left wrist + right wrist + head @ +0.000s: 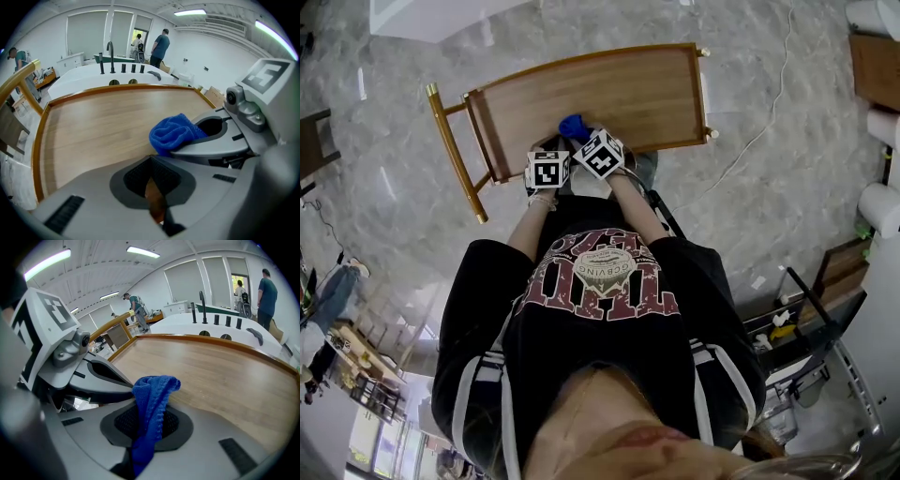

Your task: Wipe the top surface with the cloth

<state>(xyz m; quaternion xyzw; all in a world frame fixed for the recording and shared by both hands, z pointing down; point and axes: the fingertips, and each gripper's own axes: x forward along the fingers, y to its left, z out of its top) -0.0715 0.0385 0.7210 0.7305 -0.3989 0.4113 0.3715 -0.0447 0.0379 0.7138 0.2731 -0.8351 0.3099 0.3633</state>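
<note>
- Looking down in the head view, the blue knitted cloth (572,125) sits at the near edge of the brown wooden tray top (619,94), with both grippers side by side.
- Left gripper view: the left gripper (153,187) has its jaws pressed together on nothing.
- Right gripper view: the right gripper (146,427) pinches the cloth, which is bunched upright. Wiping looks barely begun; the next move calls for pressing it flat and sweeping toward the far edge.

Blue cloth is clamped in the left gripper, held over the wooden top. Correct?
Not quite. The blue cloth is clamped in the right gripper, not the left. The right gripper view shows it pinched between that gripper's jaws. In the left gripper view, the left gripper has nothing between its jaws. The cloth is over the wooden top, as you said.
</note>
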